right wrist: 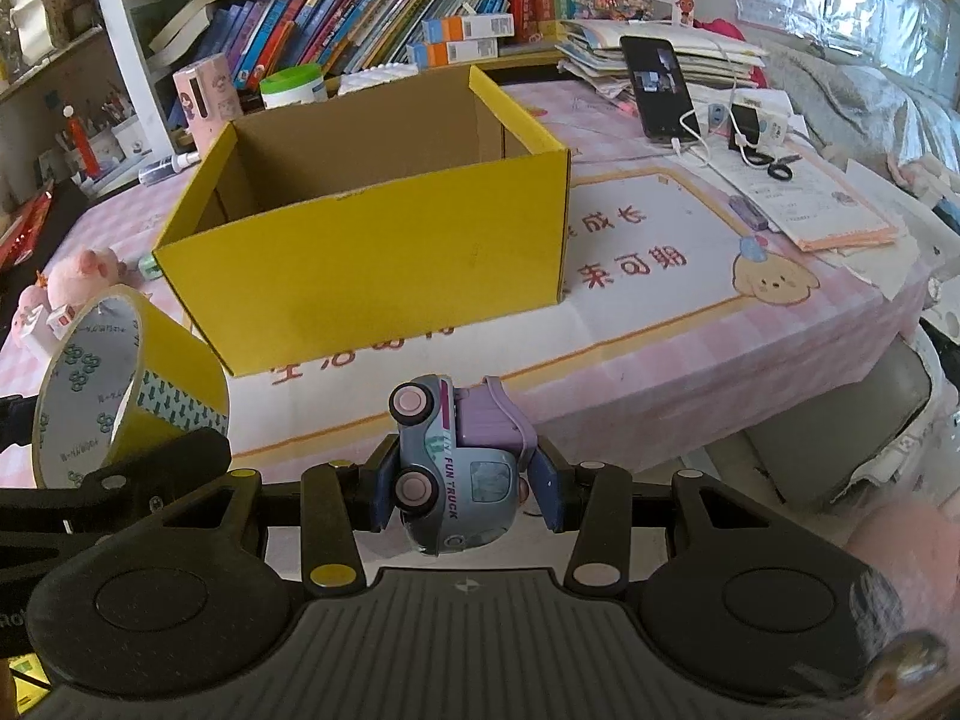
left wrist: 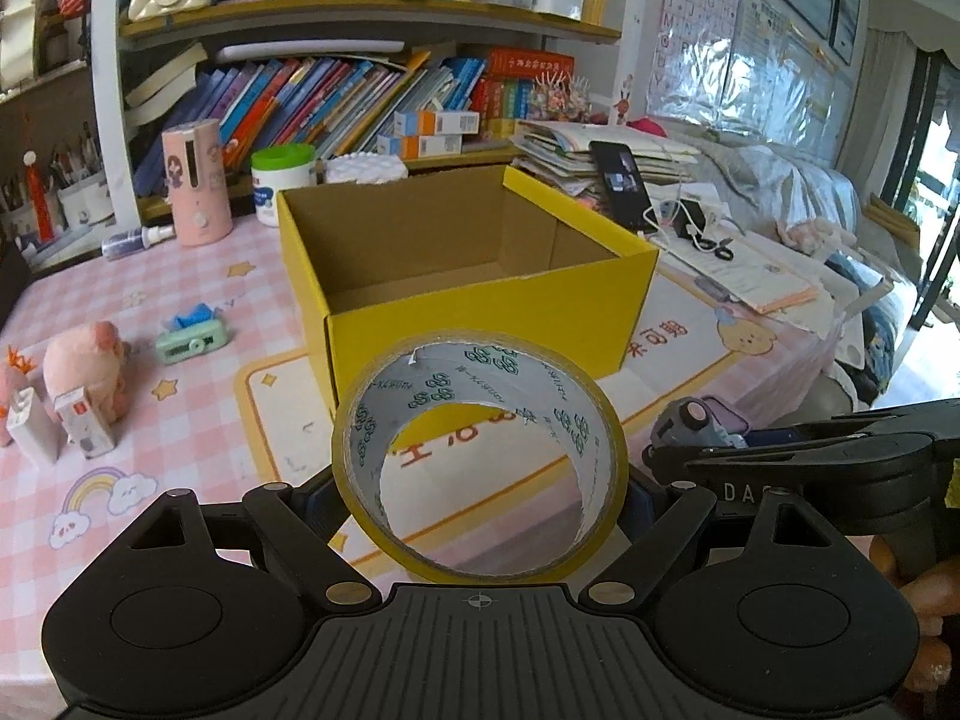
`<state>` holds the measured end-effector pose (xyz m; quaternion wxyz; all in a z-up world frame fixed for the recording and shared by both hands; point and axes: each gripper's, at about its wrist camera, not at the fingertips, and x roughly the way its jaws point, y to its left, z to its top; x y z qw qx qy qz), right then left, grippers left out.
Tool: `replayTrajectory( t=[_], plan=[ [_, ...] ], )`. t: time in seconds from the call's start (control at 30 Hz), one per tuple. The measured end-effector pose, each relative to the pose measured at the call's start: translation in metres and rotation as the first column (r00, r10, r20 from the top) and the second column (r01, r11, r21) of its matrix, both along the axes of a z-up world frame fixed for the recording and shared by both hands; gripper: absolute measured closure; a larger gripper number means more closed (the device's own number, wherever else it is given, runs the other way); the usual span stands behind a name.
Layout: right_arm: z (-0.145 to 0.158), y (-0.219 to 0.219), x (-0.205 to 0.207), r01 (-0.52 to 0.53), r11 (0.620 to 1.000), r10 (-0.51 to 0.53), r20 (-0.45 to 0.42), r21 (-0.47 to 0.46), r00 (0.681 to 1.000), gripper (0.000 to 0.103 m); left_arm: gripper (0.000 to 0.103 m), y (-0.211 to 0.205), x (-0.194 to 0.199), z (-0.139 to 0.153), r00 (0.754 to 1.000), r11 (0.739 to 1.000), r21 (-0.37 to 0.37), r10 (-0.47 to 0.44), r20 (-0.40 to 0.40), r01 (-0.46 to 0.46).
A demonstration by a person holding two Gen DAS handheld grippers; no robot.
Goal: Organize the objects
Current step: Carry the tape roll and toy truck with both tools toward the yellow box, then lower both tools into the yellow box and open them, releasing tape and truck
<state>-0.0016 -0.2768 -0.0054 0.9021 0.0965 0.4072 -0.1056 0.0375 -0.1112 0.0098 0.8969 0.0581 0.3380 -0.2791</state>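
An open yellow cardboard box [left wrist: 480, 324] [right wrist: 384, 276] stands on the pink checked tablecloth, its inside bare. My left gripper [left wrist: 480, 498] is shut on a roll of yellow tape [left wrist: 480, 462], held in the air on its edge in front of the box. The same tape roll [right wrist: 126, 384] shows at the left of the right wrist view. My right gripper [right wrist: 465, 483] is shut on a small blue and purple toy truck [right wrist: 456, 474], turned on its side, above the table's near edge. The toy truck [left wrist: 702, 426] also peeks in at the right of the left wrist view.
A pink plush pig [left wrist: 90, 372], small cartons [left wrist: 84, 426] and a green gadget [left wrist: 192, 342] lie left of the box. A pink bottle [left wrist: 198, 180] and white tub [left wrist: 282, 180] stand behind it. Papers, a phone [right wrist: 657, 87] and scissors [right wrist: 777, 165] lie to the right; bookshelves rise behind.
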Motion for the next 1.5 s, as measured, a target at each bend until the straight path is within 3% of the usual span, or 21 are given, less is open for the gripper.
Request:
replayTrajectory(
  t=[0.33, 0.6, 0.8, 1.03, 1.23, 1.5],
  plan=[
    [0.016, -0.023, 0.02, 0.006, 1.0, -0.005, 0.041, -0.011, 0.999, 0.061, 0.016, -0.016, 0.017, 0.017, 0.999, 0.999, -0.046, -0.002, 0.038, 0.003],
    [0.048, -0.042, 0.051, -0.047, 0.998, 0.054, 0.134, -0.05, 0.989, 0.061, 0.016, -0.033, 0.044, 0.045, 0.994, 0.995, -0.102, 0.027, 0.108, -0.016],
    [0.061, -0.058, 0.084, -0.099, 0.993, 0.109, 0.177, -0.063, 0.978, 0.061, 0.016, -0.046, 0.07, 0.047, 0.992, 0.994, -0.094, 0.072, 0.103, -0.062],
    [0.056, -0.075, 0.129, -0.153, 0.986, 0.163, 0.17, -0.069, 0.972, 0.061, 0.016, -0.063, 0.103, 0.038, 0.99, 0.994, -0.024, 0.112, 0.083, -0.11],
    [0.051, -0.079, 0.178, -0.243, 0.967, 0.252, 0.139, -0.081, 0.958, 0.061, 0.016, -0.076, 0.148, 0.017, 0.987, 0.986, 0.038, 0.16, -0.01, -0.16],
    [0.022, -0.066, 0.258, -0.397, 0.917, 0.396, -0.028, -0.051, 0.918, 0.061, 0.016, -0.093, 0.176, -0.013, 0.98, 0.971, 0.158, 0.189, -0.059, -0.178]
  ],
)
